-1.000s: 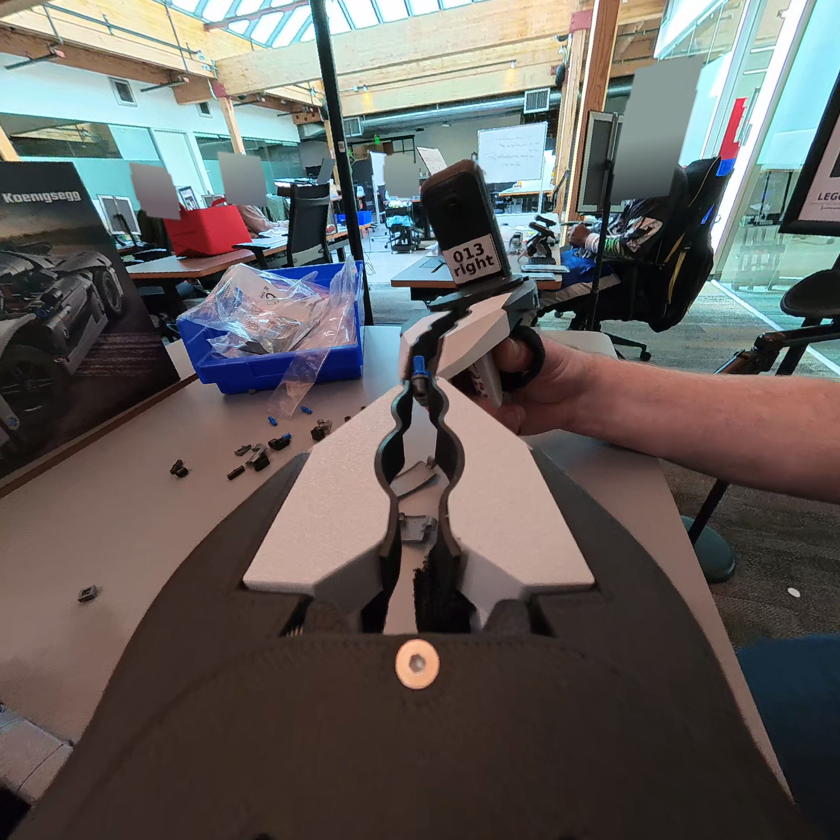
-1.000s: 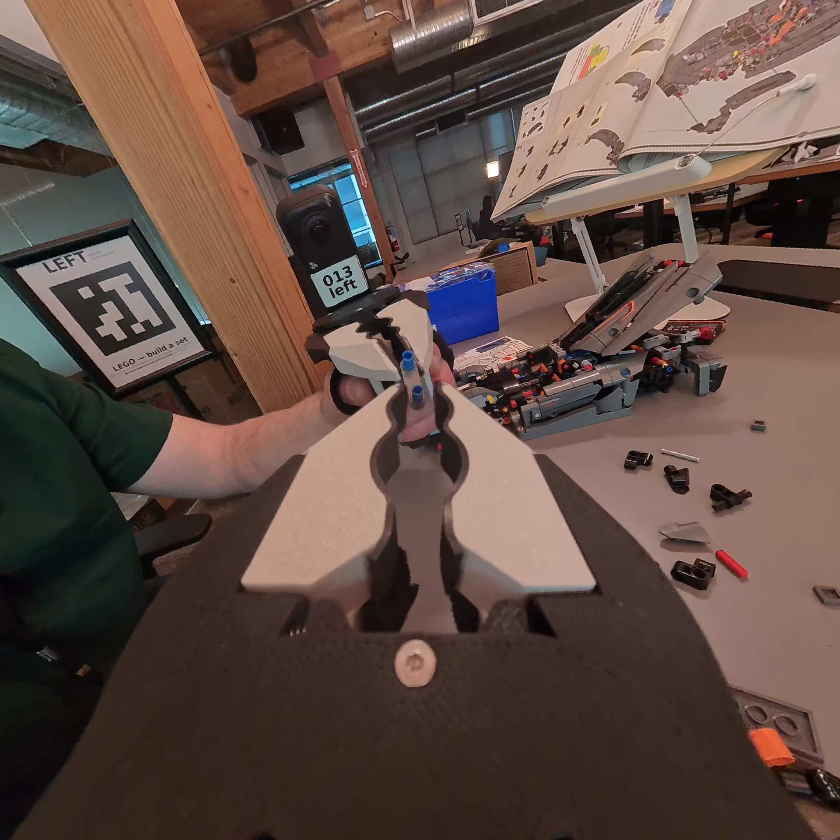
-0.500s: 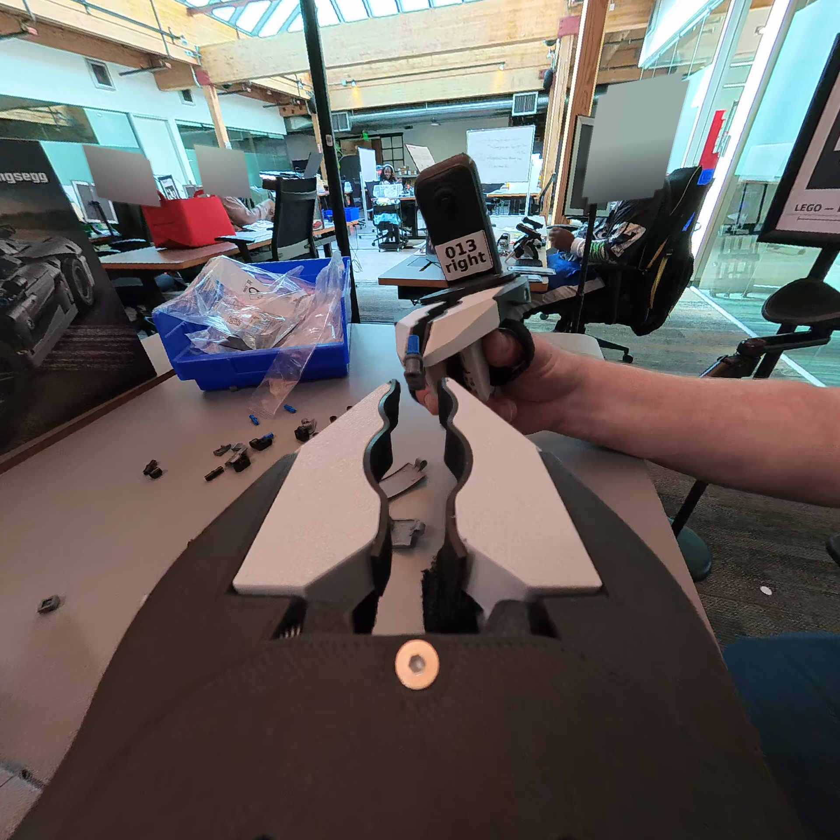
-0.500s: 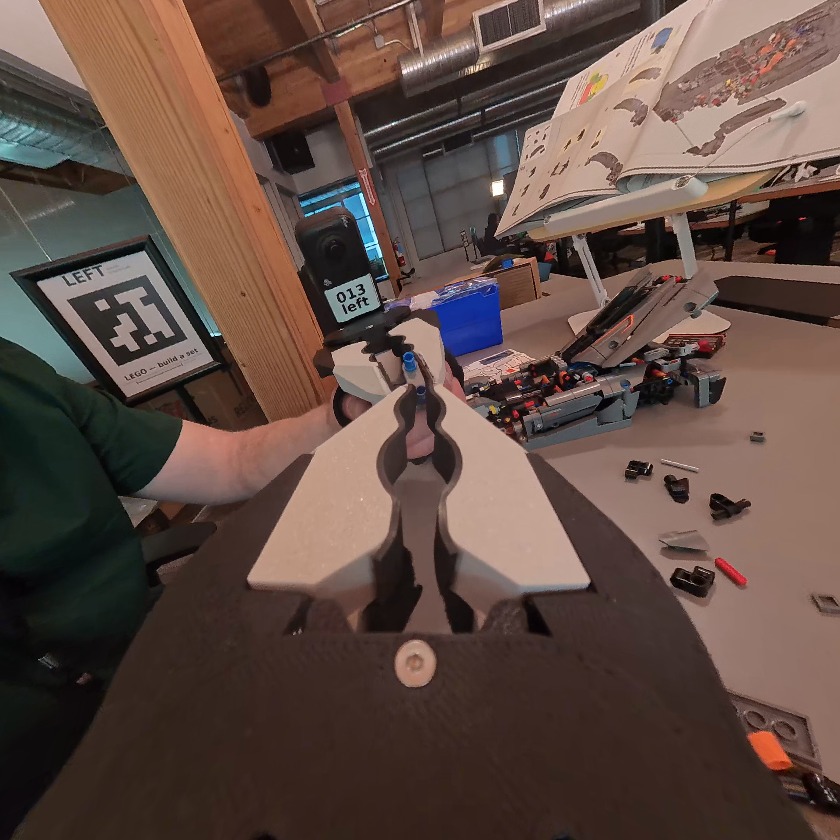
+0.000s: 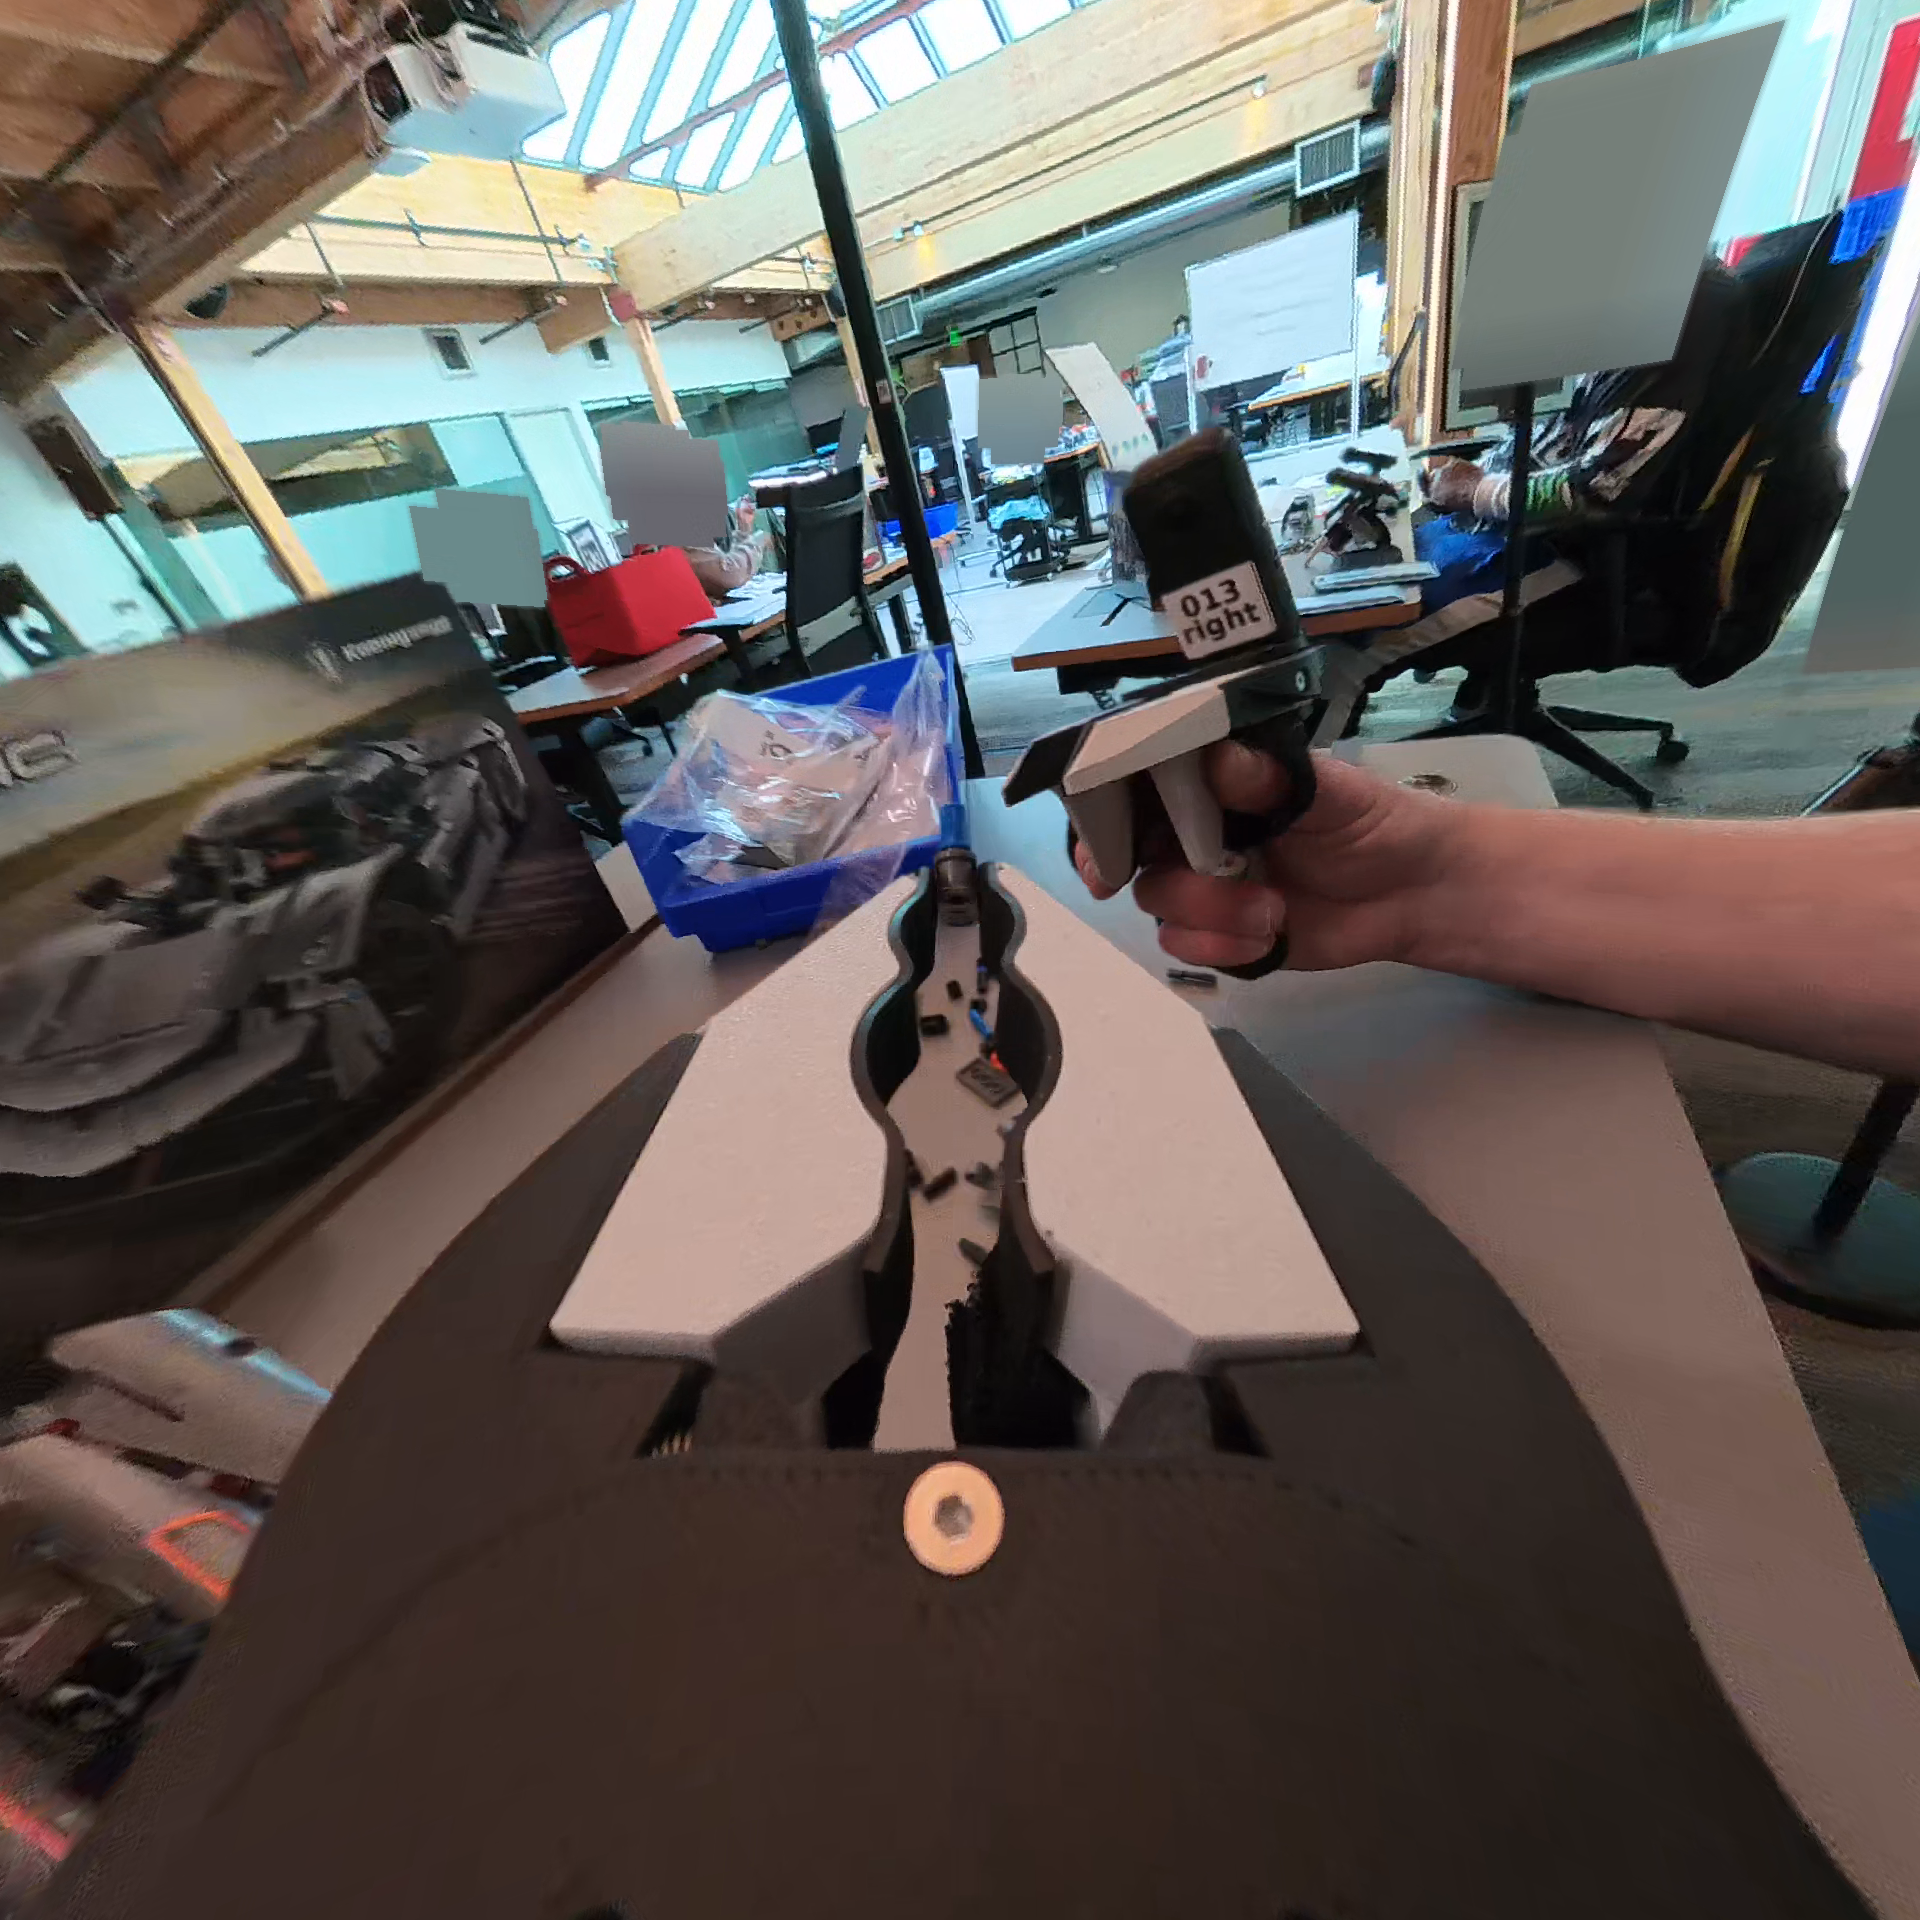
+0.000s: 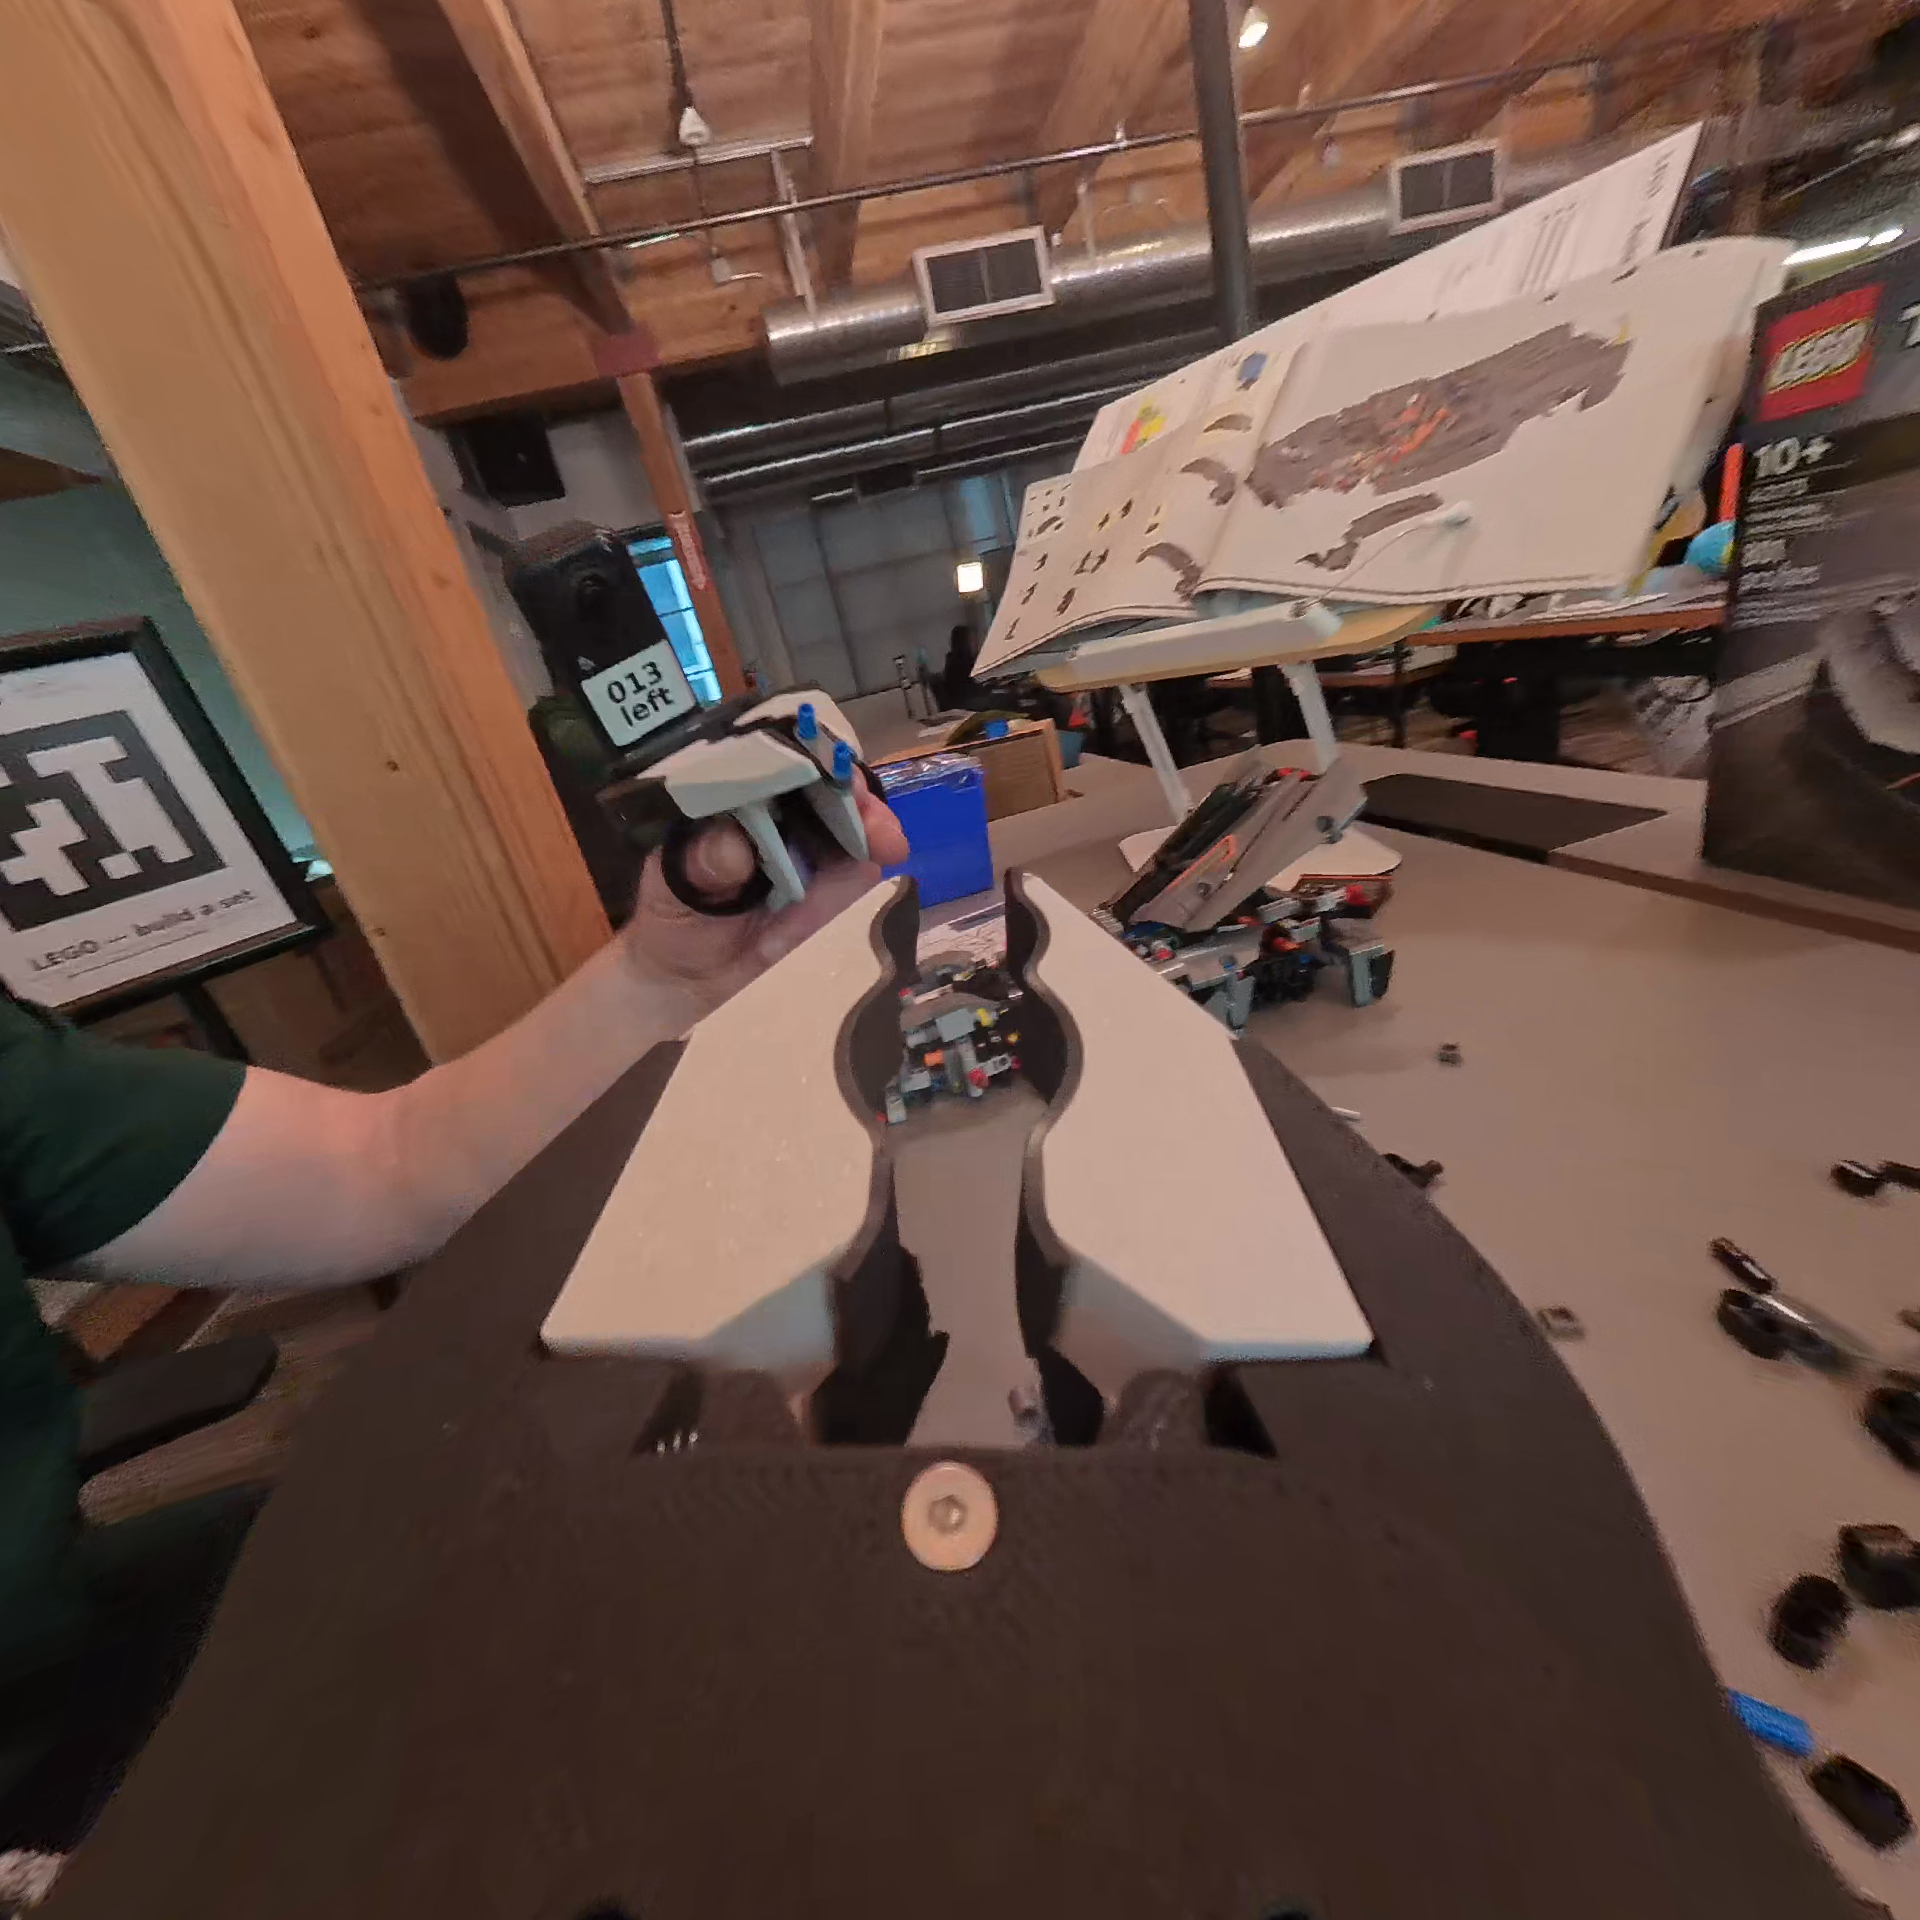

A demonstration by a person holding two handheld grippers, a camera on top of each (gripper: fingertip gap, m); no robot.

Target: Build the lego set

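Note:
My left gripper (image 5: 954, 885) is shut on a small dark lego connector with blue pins (image 5: 952, 847), held above the grey table (image 5: 1403, 1091). It also shows in the right wrist view (image 6: 821, 743), with the blue pins (image 6: 837, 760) sticking up from its tips. My right gripper (image 6: 958, 891) is open and empty, its fingers apart at the tips. In the left wrist view it (image 5: 1039, 798) hangs to the right of the left gripper, apart from it. The partly built grey lego car (image 6: 1247, 894) stands beyond the right gripper.
An open instruction book (image 6: 1351, 499) rests on a stand behind the car. Several loose dark parts (image 6: 1766, 1320) lie on the table at right. A blue bin with plastic bags (image 5: 800, 831) and the set's box (image 5: 260, 883) stand at left. A wooden pillar (image 6: 260, 520) rises behind. One gripper's finger ends stand about 9 cm off the other's.
The blue-pinned connector passed from my right gripper to my left: the left opened, then shut on it, and the right opened. The two grippers moved apart.

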